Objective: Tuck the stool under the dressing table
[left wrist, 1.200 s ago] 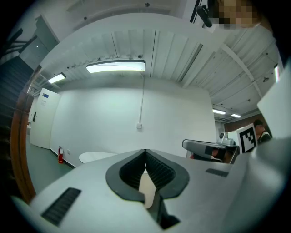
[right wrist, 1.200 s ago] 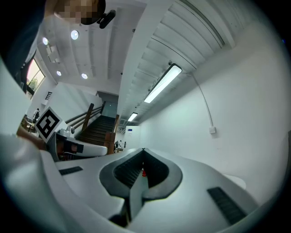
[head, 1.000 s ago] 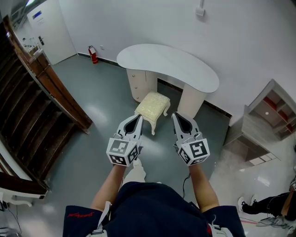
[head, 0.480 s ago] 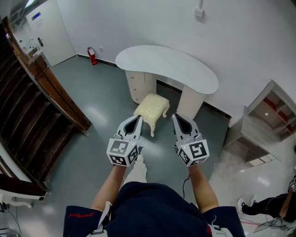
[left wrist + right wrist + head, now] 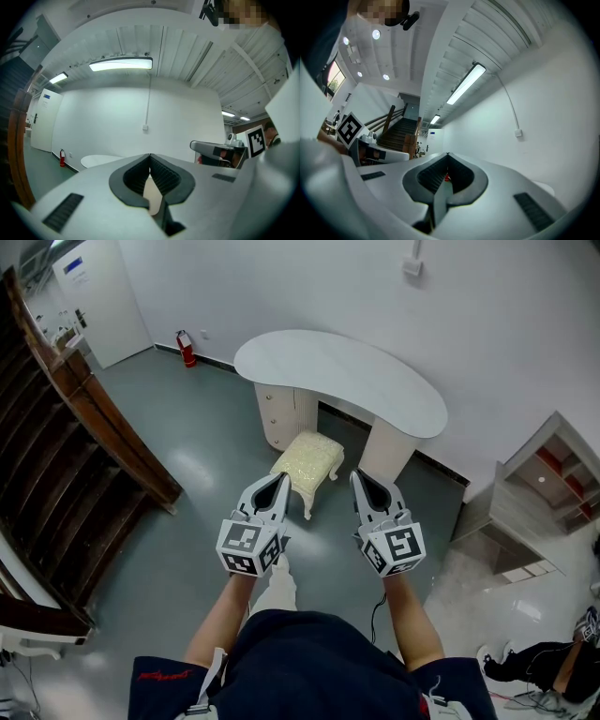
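Cushioned stool stands on the floor, half out from the dressing table. Left claw and right claw both pinched closed, empty. Probably light; take the firm seat frame, not the soft cushion.

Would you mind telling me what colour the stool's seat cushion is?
Pale cream-yellow, with a nubbly texture; the stool shows best in the head view.

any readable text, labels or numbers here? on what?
Nothing legible.
Blue sign on the door: too small to read.
Fire extinguisher label: too small.
Red print on the shirt: blurred.
Marker cube on left gripper, same on right gripper: patterns only, no words.
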The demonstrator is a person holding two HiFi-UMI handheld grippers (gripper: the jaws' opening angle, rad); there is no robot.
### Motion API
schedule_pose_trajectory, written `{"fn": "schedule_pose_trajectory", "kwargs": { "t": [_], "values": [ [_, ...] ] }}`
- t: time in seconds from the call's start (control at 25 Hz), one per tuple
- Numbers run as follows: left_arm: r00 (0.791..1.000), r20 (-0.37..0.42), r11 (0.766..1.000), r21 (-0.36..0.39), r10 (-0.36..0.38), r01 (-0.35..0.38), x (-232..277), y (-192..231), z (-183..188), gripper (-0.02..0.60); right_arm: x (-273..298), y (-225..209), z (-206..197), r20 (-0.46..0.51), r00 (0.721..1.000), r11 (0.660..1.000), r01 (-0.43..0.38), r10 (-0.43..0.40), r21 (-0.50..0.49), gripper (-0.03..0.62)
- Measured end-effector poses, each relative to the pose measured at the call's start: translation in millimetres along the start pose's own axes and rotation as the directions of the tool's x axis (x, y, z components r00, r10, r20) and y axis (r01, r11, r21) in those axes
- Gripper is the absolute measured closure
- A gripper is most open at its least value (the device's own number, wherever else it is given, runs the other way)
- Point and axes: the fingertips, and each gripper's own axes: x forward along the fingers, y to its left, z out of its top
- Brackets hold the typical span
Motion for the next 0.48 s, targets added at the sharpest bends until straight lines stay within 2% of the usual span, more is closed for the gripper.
{"fn": "schedule_pose_trajectory", "kwargs": {
  "t": [0.48],
  "values": [
    [1.0, -0.012, 1.0, -0.014, -0.018, 0.017, 70, 68, 1, 0.566, 90, -31, -20, -0.021, 1.0, 1.0, 0.013, -0.014, -0.003, 0.582]
  ]
}}
